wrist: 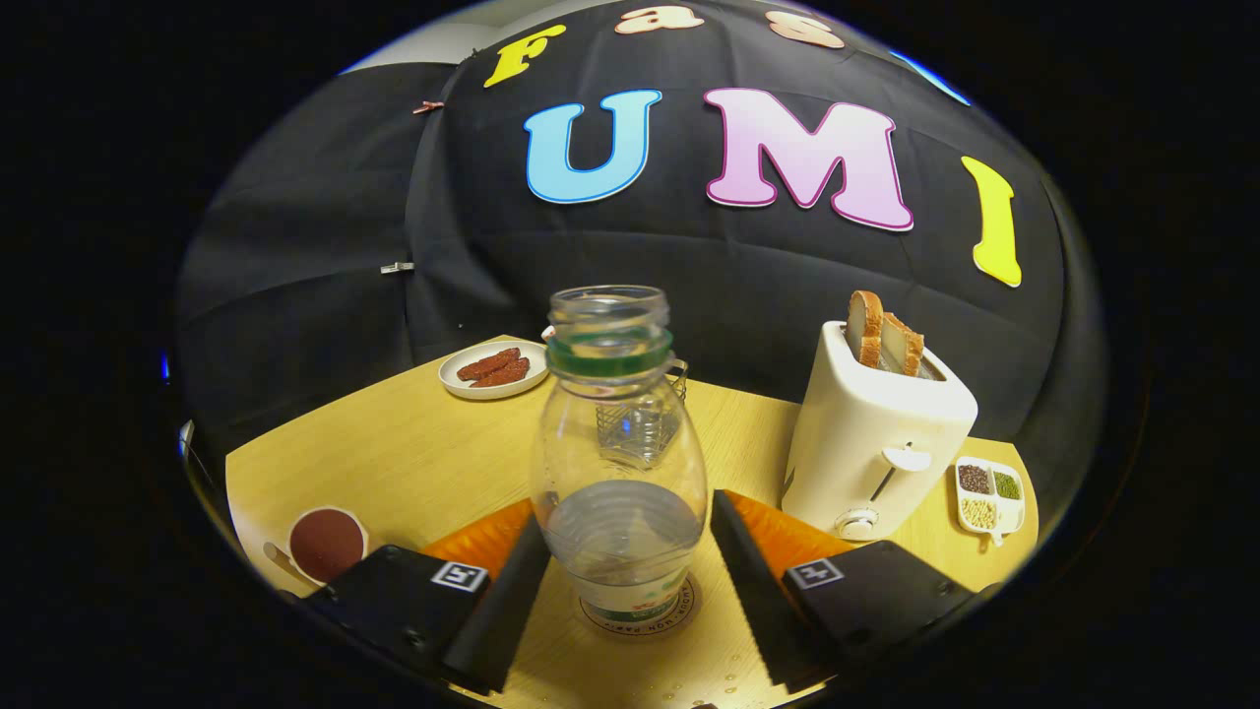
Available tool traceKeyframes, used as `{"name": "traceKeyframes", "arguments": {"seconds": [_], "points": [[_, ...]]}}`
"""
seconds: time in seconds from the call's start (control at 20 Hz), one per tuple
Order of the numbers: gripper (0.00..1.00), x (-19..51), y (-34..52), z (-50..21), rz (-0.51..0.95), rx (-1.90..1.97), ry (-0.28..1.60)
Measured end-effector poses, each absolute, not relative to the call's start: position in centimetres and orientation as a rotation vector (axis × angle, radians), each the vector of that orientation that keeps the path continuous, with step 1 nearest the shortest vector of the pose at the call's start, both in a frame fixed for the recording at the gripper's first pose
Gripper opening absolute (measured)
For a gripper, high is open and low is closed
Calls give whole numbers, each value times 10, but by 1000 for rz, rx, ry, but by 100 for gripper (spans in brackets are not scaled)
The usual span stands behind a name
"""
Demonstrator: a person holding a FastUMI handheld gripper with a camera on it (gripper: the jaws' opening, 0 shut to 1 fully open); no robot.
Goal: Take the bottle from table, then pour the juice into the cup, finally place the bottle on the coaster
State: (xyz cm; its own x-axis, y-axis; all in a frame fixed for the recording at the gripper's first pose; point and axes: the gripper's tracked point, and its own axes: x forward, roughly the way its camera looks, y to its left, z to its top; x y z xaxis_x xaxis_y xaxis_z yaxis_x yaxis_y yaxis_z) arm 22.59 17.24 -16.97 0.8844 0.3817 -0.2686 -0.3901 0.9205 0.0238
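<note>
A black cloth wall backs the wooden surface. A white toaster holding bread stands right. The uncapped bottle stands on the coaster, between the fingers of the wide-open hand-held gripper, neither touching. A glass cup sits behind it.

The bottle stands upright on the coaster on the table, between the gripper jaws (spread, a gap either side). Behind it sits the cup. The plate lies back-left, the toaster right, a divided dish beyond it.
</note>
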Motion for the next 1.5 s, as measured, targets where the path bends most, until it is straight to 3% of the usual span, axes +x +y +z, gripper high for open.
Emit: {"name": "traceKeyframes", "arguments": {"seconds": [0.1, 0.6, 0.95, 1.5], "points": [[100, 221, 168, -163, 396, -40, 260], [99, 171, 148, -136, 403, -76, 219], [97, 122, 101, -66, 346, -117, 73], [98, 27, -17, -8, 15, -52, 78]]}}
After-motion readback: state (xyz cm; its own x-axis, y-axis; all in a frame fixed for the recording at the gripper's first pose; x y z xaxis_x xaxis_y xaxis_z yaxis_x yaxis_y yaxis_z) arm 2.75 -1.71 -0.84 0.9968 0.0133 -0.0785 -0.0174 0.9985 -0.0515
